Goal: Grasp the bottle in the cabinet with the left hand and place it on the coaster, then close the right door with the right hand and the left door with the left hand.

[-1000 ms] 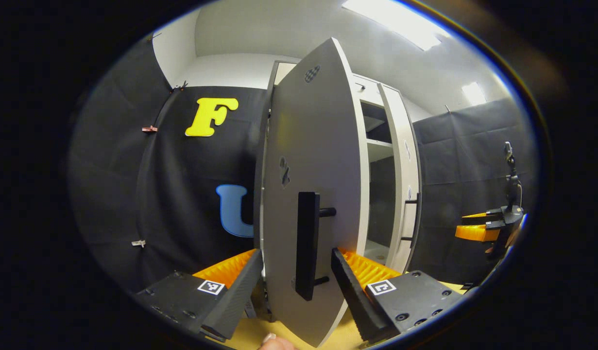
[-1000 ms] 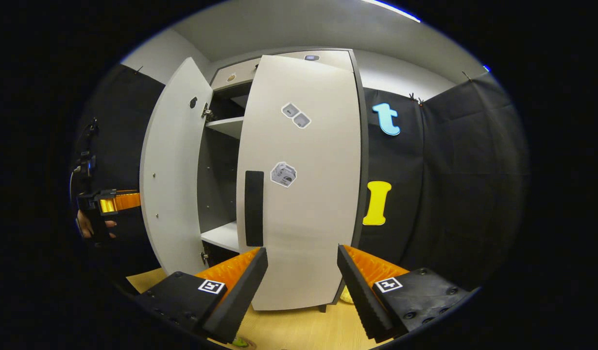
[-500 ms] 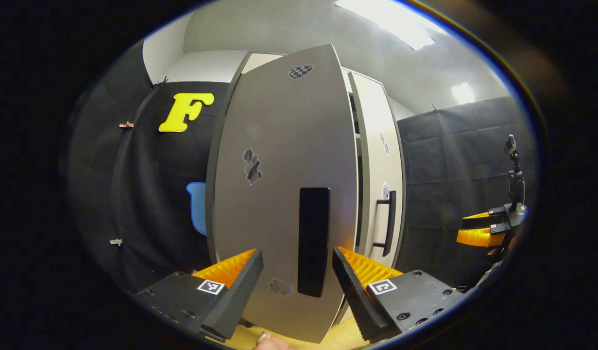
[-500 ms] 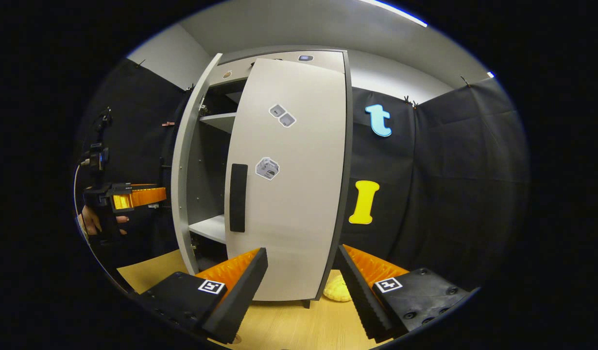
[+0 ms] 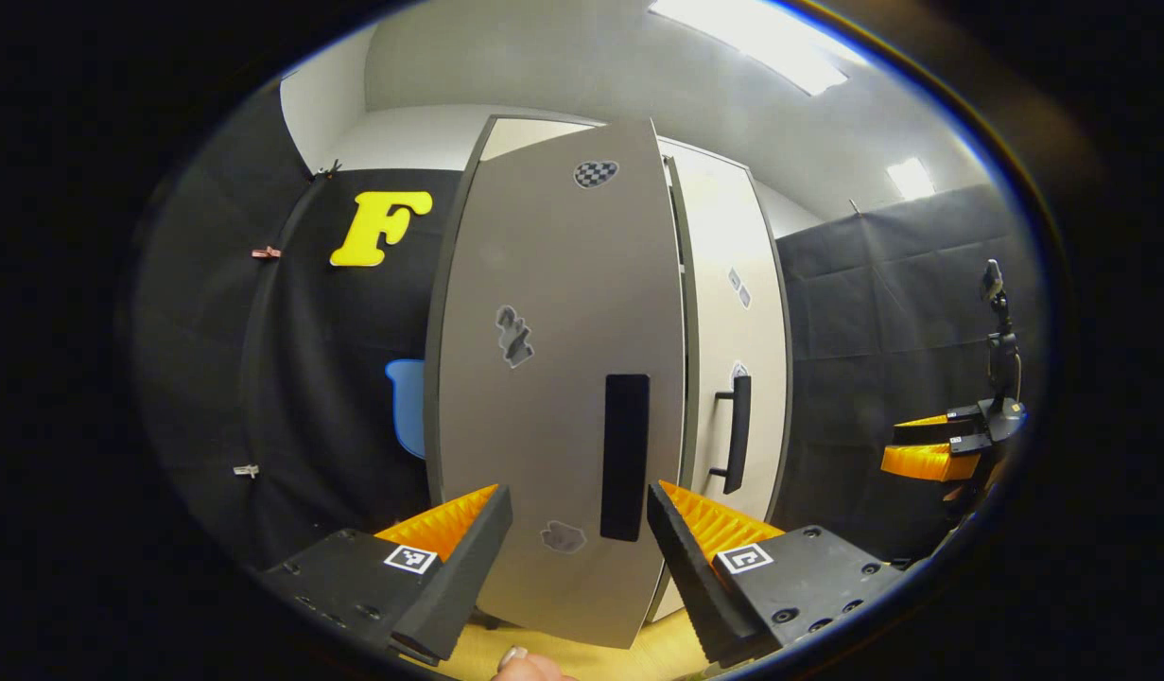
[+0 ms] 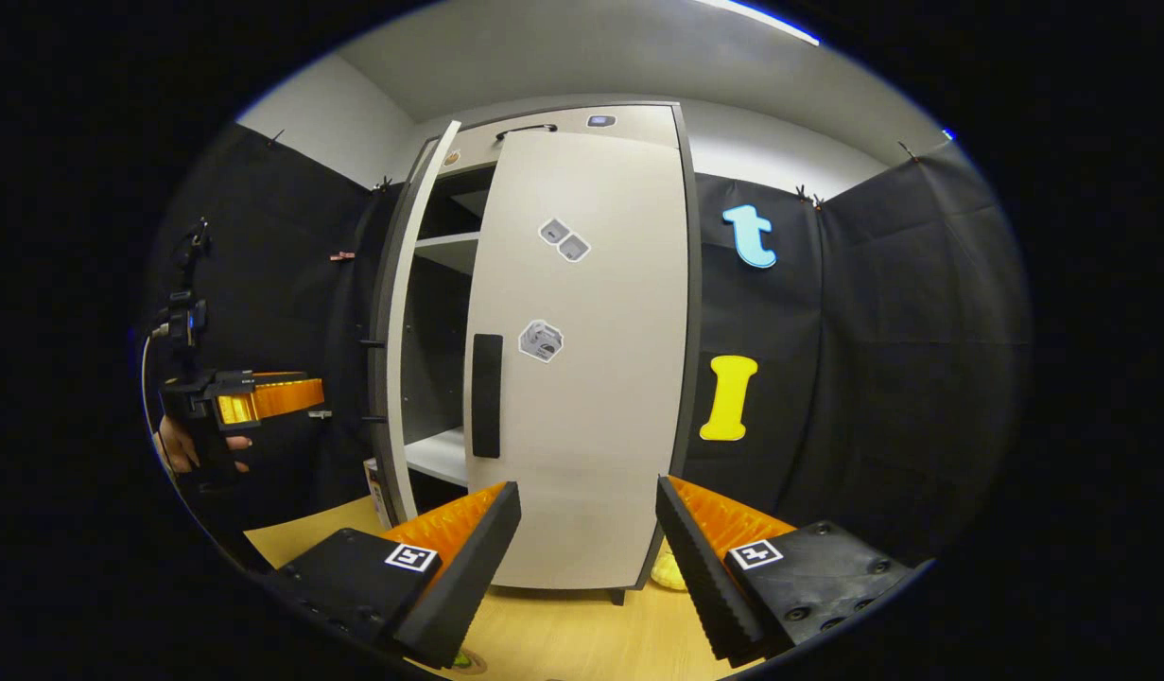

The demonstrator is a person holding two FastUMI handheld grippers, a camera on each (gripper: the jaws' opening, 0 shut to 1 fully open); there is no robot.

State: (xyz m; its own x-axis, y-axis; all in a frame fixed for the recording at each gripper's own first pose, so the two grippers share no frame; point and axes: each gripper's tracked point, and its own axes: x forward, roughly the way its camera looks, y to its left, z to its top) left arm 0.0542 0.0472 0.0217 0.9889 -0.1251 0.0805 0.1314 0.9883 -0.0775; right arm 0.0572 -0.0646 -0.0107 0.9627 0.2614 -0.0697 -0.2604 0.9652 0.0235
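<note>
The white cabinet's left door point(image 5: 553, 378) faces me in the left gripper view, almost shut, its black handle point(image 5: 625, 457) just above and between my fingers. My left gripper point(image 5: 579, 534) is open and holds nothing. Only a thin dark gap separates this door from the right door point(image 5: 733, 331). In the right gripper view the right door point(image 6: 582, 378) lies flat against the cabinet, and the left door point(image 6: 400, 331) stands ajar, seen edge-on. My right gripper point(image 6: 588, 539) is open, a little back from the right door. A small green thing point(image 6: 463, 662) shows at the bottom edge.
The cabinet stands on a wooden table point(image 6: 563, 634). A yellow object point(image 6: 669, 569) lies by its right foot. Shelves point(image 6: 440, 454) show through the gap. A hand point(image 6: 180, 449) holds the left gripper point(image 6: 260, 397) left of the cabinet. The right gripper point(image 5: 931, 452) shows at the far right.
The left door has swung from wide open to nearly shut. The left gripper followed its handle, then eased back a little. The right door stayed shut and the right gripper barely moved.
</note>
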